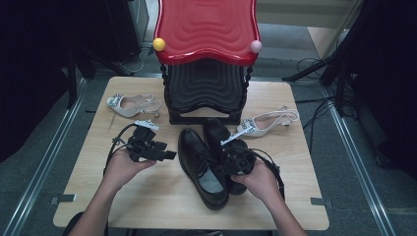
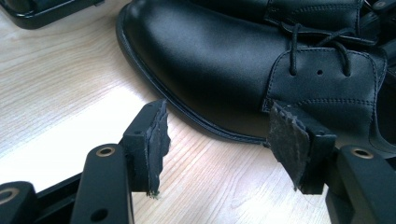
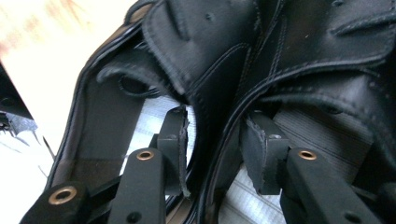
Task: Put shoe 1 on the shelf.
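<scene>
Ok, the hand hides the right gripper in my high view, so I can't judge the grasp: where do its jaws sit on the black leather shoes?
Observer: The right gripper straddles the pair of black leather lace-up shoes, with one jaw inside each shoe and their adjoining side walls between the jaws.
Operator: Clamped tight?
Observer: I can't tell. The pads sit close to those walls.
Operator: And the left gripper?
Observer: The left gripper is open and empty, pointing at one shoe's toe side just above the pale wooden table.

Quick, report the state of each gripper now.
Left gripper: open, empty, beside the left black shoe.
Right gripper: jaws inside both black shoes, straddling their inner walls.
</scene>
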`<action>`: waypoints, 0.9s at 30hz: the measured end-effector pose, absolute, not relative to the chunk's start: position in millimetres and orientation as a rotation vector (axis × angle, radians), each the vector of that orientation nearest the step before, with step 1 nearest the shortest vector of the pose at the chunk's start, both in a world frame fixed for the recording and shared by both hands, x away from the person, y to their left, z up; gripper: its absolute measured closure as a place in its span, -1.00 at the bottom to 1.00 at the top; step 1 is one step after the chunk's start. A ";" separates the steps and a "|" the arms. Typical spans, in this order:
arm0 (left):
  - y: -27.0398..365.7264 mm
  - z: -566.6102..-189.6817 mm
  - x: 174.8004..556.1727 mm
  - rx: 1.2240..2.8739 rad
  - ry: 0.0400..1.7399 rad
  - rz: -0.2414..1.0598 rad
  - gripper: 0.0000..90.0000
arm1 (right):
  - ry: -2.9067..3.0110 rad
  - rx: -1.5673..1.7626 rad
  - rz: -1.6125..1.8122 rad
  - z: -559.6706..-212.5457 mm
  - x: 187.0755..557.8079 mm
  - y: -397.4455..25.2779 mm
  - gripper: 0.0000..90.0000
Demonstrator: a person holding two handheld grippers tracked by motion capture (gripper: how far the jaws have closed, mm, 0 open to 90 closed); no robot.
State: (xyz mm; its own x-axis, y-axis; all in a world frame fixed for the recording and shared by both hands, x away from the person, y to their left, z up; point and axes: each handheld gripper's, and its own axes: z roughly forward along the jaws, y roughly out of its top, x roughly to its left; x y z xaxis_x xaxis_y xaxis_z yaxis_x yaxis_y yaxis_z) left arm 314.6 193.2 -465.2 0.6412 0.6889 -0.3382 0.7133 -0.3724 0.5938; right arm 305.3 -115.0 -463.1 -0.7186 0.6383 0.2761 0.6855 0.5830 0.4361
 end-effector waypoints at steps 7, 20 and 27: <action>196.0 -464.1 314.7 2.119 1.096 -0.032 -0.15 | -2.706 -1.186 -0.727 -468.8 312.0 -106.9 0.39; 199.0 -464.5 316.0 2.105 1.104 -0.025 -0.17 | -2.766 -1.218 -0.697 -479.1 315.5 -101.6 0.65; 201.7 -465.9 317.3 2.109 1.113 -0.019 -0.17 | -2.728 -1.263 -0.680 -476.8 319.2 -111.3 0.85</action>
State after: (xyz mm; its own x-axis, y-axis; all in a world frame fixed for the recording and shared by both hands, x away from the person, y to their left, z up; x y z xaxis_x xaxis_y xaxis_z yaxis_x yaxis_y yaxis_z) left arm 317.3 201.7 -465.9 0.6237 0.7075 -0.3324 0.7182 -0.3508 0.6010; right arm 319.2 -111.3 -476.8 -0.6627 0.7115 0.2336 0.7379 0.5673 0.3656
